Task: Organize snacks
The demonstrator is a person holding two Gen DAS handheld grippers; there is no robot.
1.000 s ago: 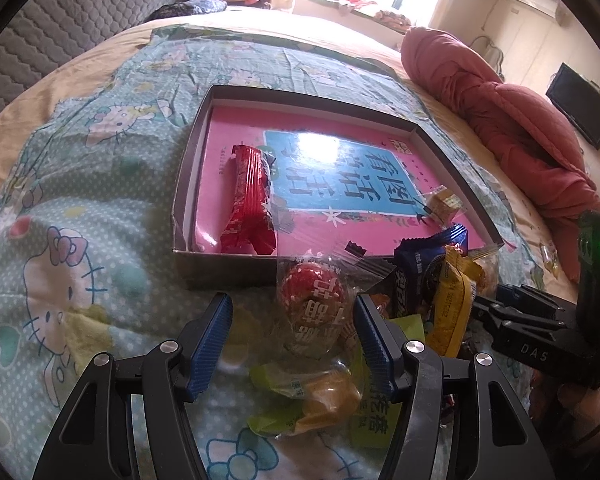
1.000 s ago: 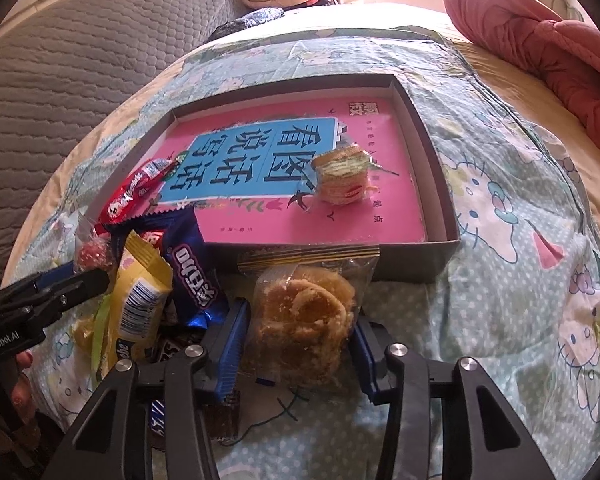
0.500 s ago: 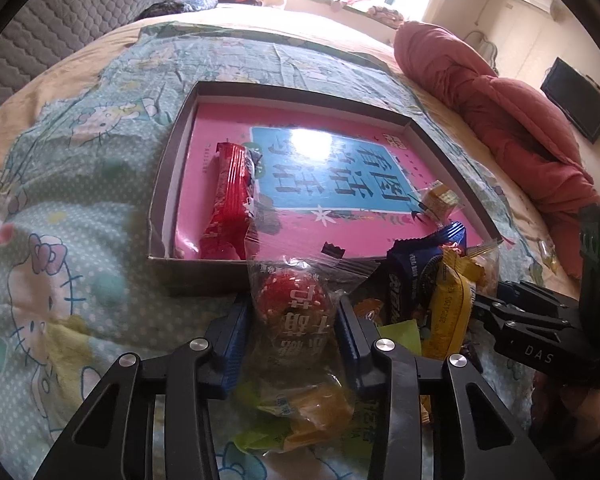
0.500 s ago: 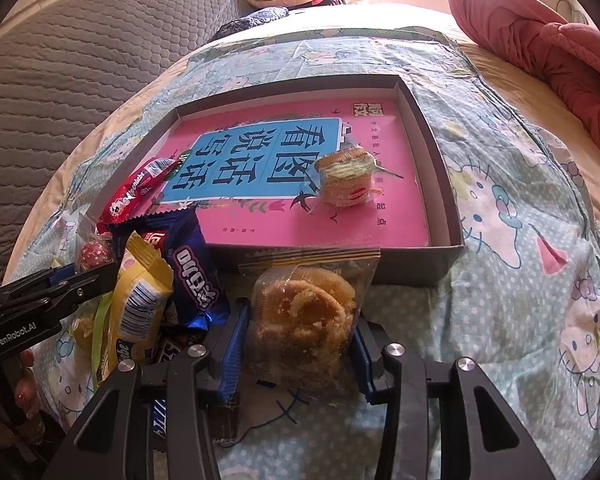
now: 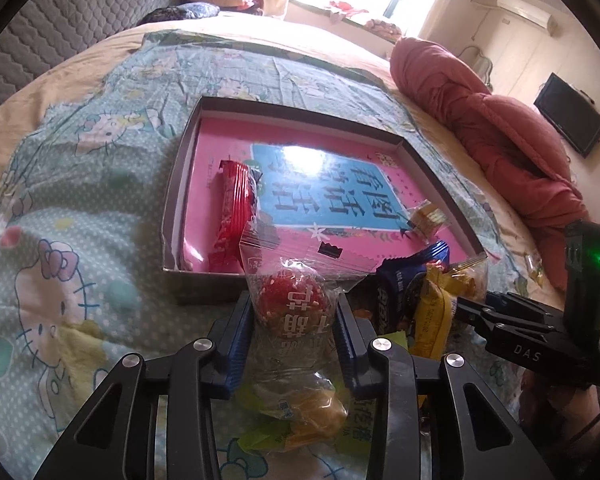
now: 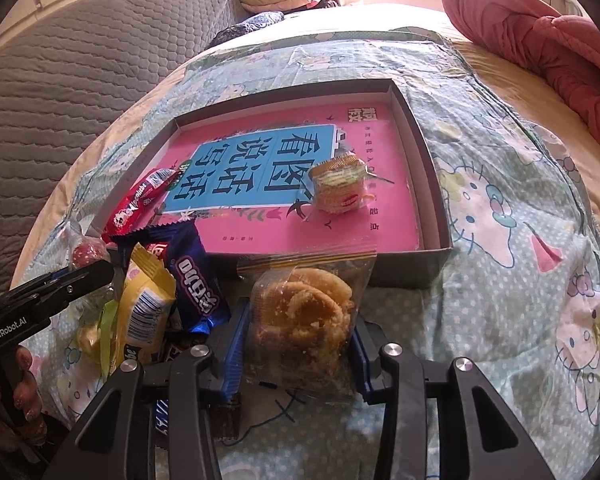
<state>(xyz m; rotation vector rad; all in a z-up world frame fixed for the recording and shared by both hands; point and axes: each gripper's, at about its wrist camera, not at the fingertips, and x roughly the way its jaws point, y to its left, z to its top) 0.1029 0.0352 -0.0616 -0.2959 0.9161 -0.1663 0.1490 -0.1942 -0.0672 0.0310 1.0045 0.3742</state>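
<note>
My left gripper is shut on a clear bag with a red round candy, lifted just in front of the shallow box. My right gripper is shut on a clear bag of fried pastry in front of the box's near wall. The box holds a pink book, a red snack bar and a small wrapped wafer pack. A pile of loose snacks lies between the grippers: a blue packet and a yellow packet.
The box sits on a Hello Kitty sheet on a bed. A red quilt lies at the right. A yellow-green wrapped snack lies under the left gripper. A grey padded headboard stands at the left.
My left gripper closed around the red candy bag and lifted it toward the box. My right gripper stayed shut on the pastry bag and barely moved.
</note>
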